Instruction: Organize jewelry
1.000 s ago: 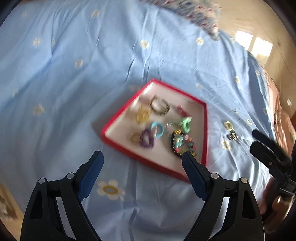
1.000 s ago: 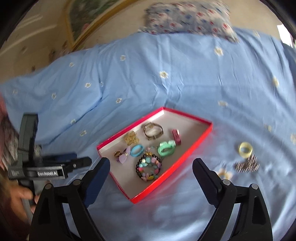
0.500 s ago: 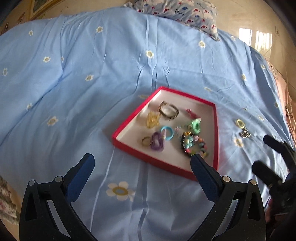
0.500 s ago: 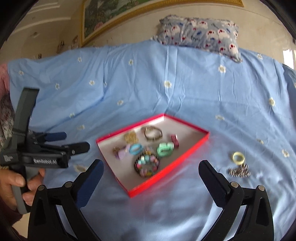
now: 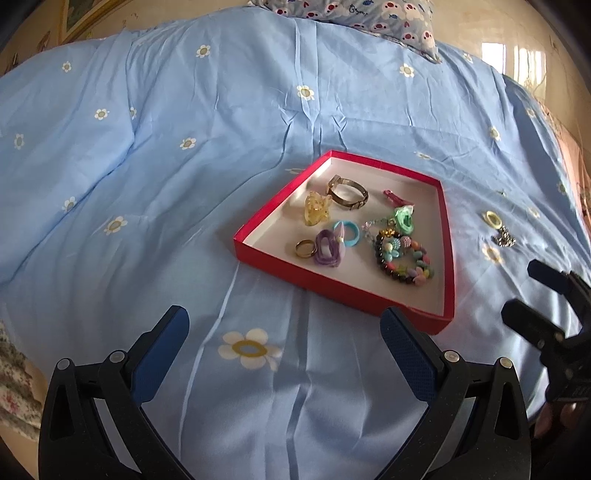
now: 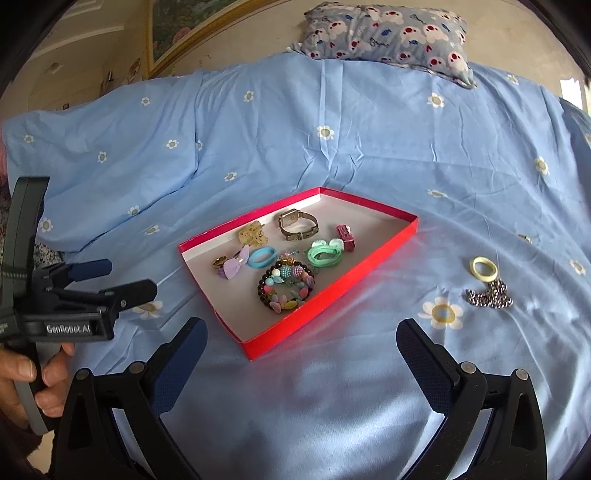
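A red tray lies on the blue bed cover and holds several jewelry pieces: a watch, a beaded bracelet, a blue ring and a green band. A yellow ring and a silver chain lie on the cover to the right of the tray. My left gripper is open and empty, near the tray's front left. My right gripper is open and empty, in front of the tray.
The blue flowered bed cover spreads all around. A patterned pillow lies at the far edge by the wall. A framed picture hangs at the back left. The left gripper also shows in the right wrist view.
Both grippers have pulled back and tilted up from the tray, so more of the bed, the pillow and the wall shows. Both jaws stay open. The jewelry has not moved.
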`<move>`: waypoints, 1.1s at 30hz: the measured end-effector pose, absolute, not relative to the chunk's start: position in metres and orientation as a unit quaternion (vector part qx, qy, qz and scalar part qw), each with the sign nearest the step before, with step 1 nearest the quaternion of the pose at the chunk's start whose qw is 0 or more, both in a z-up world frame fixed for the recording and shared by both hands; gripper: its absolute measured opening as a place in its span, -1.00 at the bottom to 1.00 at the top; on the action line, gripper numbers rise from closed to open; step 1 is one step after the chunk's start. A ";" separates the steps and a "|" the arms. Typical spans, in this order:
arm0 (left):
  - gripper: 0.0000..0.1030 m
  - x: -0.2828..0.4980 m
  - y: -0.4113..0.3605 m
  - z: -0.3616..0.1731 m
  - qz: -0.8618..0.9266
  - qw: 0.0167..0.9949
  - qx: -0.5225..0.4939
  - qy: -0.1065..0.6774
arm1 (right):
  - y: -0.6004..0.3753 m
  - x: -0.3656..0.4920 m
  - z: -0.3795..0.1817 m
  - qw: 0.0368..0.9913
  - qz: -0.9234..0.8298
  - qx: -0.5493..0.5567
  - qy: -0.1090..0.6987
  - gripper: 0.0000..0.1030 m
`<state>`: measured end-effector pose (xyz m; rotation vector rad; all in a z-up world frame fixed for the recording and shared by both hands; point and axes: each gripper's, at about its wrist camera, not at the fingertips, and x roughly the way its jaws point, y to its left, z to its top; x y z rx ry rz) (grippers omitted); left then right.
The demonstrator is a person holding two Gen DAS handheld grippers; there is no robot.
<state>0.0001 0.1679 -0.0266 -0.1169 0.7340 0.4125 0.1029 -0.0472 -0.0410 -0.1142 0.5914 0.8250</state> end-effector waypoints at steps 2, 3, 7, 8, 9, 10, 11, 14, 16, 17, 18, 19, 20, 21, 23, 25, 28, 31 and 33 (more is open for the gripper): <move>1.00 -0.002 0.166 -0.025 0.202 0.911 -0.052 0.354 | -0.050 0.103 -0.041 0.874 0.392 -0.050 0.284 1.00; 1.00 -0.003 0.166 -0.024 0.203 0.912 -0.051 0.352 | -0.050 0.103 -0.040 0.874 0.391 -0.049 0.284 1.00; 1.00 -0.006 0.162 -0.021 0.206 0.914 -0.045 0.346 | -0.054 0.101 -0.037 0.877 0.388 -0.042 0.282 1.00; 1.00 -0.006 0.161 -0.020 0.206 0.915 -0.043 0.345 | -0.055 0.102 -0.036 0.877 0.387 -0.040 0.281 1.00; 1.00 -0.006 0.160 -0.018 0.206 0.915 -0.041 0.344 | -0.056 0.102 -0.035 0.878 0.387 -0.039 0.281 1.00; 1.00 -0.007 0.158 -0.017 0.207 0.916 -0.038 0.341 | -0.057 0.102 -0.034 0.879 0.386 -0.035 0.279 1.00; 1.00 -0.008 0.157 -0.016 0.208 0.917 -0.036 0.339 | -0.058 0.102 -0.034 0.879 0.385 -0.033 0.278 1.00; 1.00 -0.010 0.155 -0.012 0.209 0.919 -0.034 0.334 | -0.061 0.102 -0.032 0.880 0.385 -0.024 0.278 1.00; 1.00 -0.011 0.154 -0.009 0.209 0.920 -0.033 0.330 | -0.062 0.102 -0.031 0.880 0.386 -0.020 0.277 1.00; 1.00 -0.012 0.153 -0.008 0.210 0.921 -0.032 0.327 | -0.062 0.102 -0.030 0.880 0.386 -0.018 0.277 1.00; 1.00 -0.013 0.153 -0.006 0.211 0.921 -0.030 0.325 | -0.063 0.101 -0.029 0.880 0.388 -0.016 0.276 1.00; 1.00 -0.013 0.152 -0.005 0.212 0.922 -0.028 0.323 | -0.063 0.101 -0.028 0.880 0.389 -0.015 0.274 1.00; 1.00 -0.014 0.150 -0.003 0.212 0.923 -0.027 0.321 | -0.063 0.100 -0.027 0.880 0.390 -0.014 0.273 1.00; 1.00 -0.015 0.149 -0.002 0.213 0.924 -0.025 0.318 | -0.064 0.099 -0.027 0.880 0.391 -0.013 0.271 1.00; 1.00 -0.016 0.148 0.000 0.213 0.925 -0.023 0.315 | -0.064 0.098 -0.024 0.880 0.391 -0.011 0.268 1.00; 1.00 -0.016 0.147 0.001 0.212 0.925 -0.022 0.315 | -0.065 0.096 -0.022 0.881 0.392 -0.010 0.266 1.00; 1.00 -0.016 0.146 0.002 0.213 0.925 -0.022 0.314 | -0.064 0.093 -0.020 0.881 0.392 -0.011 0.263 1.00; 1.00 -0.016 0.147 0.003 0.212 0.926 -0.027 0.310 | -0.064 0.091 -0.019 0.882 0.391 -0.011 0.263 1.00; 1.00 -0.017 0.148 0.003 0.212 0.927 -0.029 0.308 | -0.064 0.091 -0.018 0.882 0.391 -0.011 0.262 1.00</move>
